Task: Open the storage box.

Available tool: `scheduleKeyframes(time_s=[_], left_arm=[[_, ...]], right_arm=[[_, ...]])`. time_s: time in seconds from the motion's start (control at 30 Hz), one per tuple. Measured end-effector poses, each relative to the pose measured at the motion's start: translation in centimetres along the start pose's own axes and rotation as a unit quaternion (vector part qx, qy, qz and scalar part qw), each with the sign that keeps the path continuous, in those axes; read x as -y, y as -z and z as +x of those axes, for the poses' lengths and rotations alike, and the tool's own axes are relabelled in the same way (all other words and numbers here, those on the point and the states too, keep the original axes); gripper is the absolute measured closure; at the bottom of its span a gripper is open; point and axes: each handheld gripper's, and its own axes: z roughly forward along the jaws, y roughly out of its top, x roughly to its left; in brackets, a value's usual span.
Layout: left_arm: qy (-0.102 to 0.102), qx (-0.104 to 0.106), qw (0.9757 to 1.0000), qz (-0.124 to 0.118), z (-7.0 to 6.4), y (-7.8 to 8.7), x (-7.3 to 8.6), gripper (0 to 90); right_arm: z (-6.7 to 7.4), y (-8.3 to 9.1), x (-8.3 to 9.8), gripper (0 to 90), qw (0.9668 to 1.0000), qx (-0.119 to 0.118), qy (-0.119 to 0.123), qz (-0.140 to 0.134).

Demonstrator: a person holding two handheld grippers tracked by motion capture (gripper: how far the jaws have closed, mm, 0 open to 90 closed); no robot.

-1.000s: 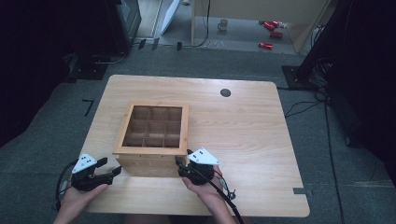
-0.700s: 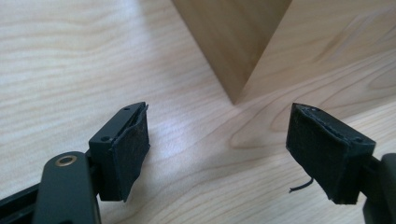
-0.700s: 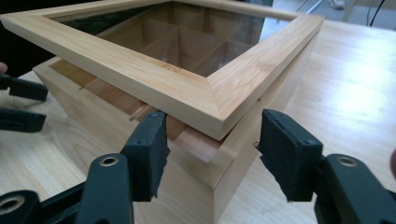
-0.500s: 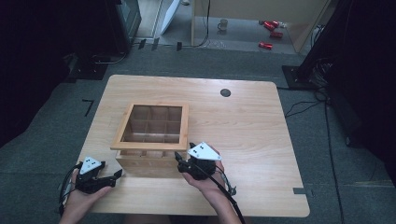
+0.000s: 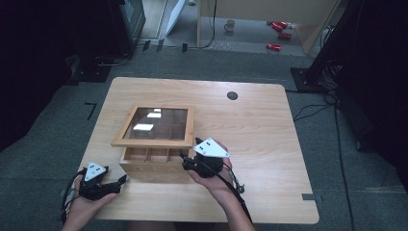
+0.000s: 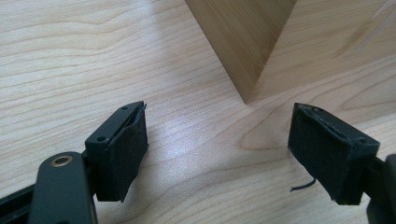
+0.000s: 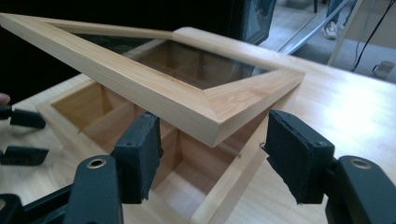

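The left gripper [image 5: 122, 181] rests at the table's near-left edge, about 7 o'clock of the box [image 5: 149, 161], its 2 jaws wide apart with nothing between them; they have just been opening, and in the left gripper view only the box's near corner [image 6: 247, 56] stands ahead of them, untouched. The right gripper [image 5: 184, 161] sits at the box's 4 o'clock corner; its jaws have just been opening too, and in the right gripper view they straddle the raised corner of the glass lid [image 7: 224, 116] without clearly pressing it. The lid is tilted up at the front, hinged at 12 o'clock, with the compartments [image 7: 187, 172] showing below. To lift well, I judge the right jaws should stay under the frame's corner, rise along the hinge's arc, and the left gripper should steady the base so the box does not slide on the table [image 5: 269, 144].
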Motion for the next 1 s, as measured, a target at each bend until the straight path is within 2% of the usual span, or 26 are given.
scheduleKeyframes(time_s=[0.17, 0.4, 0.53, 0.83, 0.93, 1.0], left_arm=[[0.003, 0.002, 1.0000, -0.002, 0.1, 0.0, 0.0, 20.5], [0.003, 0.003, 1.0000, -0.002, 0.1, 0.0, 0.0, 20.6], [0.004, 0.005, 1.0000, -0.001, 0.2, 0.0, 0.0, 20.6], [0.005, 0.005, 1.0000, -0.002, 0.2, 0.0, 0.0, 21.0], [0.007, 0.006, 1.0000, -0.003, 0.2, 0.0, 0.0, 21.1], [0.009, 0.007, 0.9999, -0.004, 0.2, 0.0, 0.0, 21.2]], right_arm=[[-0.4, -0.1, -1.5, 37.1, 0.9998, 0.002, 0.008, -0.015], [-1.3, -0.7, -3.6, 37.2, 0.9993, 0.019, 0.020, -0.025], [-2.0, -1.1, -4.5, 37.3, 0.9991, 0.014, 0.015, -0.036], [-2.9, -2.4, -6.1, 38.7, 0.9981, 0.012, 0.039, -0.047], [-3.4, -2.9, -6.4, 41.9, 0.9978, 0.010, 0.037, -0.055], [-3.7, -3.2, -6.6, 45.7, 0.9976, -0.002, 0.033, -0.061]])
